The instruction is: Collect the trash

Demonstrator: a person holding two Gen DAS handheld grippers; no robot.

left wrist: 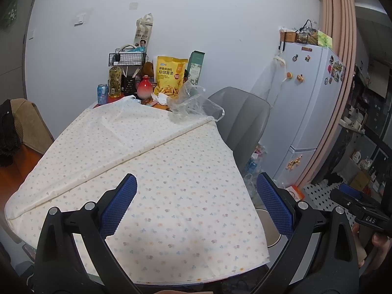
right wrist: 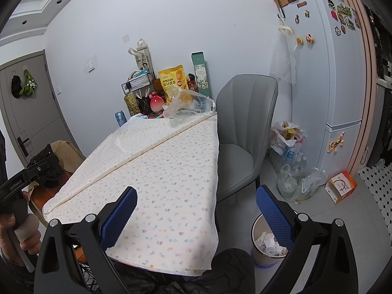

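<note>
A crumpled clear plastic bag [left wrist: 196,105] [right wrist: 188,105] lies at the far end of the table, on the flowered tablecloth [left wrist: 171,171] [right wrist: 159,166]. A scrunched white tissue [left wrist: 161,98] sits beside it, in front of a yellow snack bag [left wrist: 169,76] [right wrist: 172,80]. On the floor by the table's near right corner stands a white trash bin [right wrist: 254,227] [left wrist: 267,225] holding crumpled paper. My left gripper [left wrist: 197,205] hovers open over the near end of the table, holding nothing. My right gripper [right wrist: 197,218] is open too, above the table's near right edge and the bin.
A grey chair [right wrist: 245,122] stands right of the table and a brown chair [left wrist: 29,122] left of it. Bottles, a can, a red vase and a wire rack crowd the far end. Filled plastic bags [right wrist: 291,152] and an orange box [right wrist: 341,186] lie by the fridge [right wrist: 330,73].
</note>
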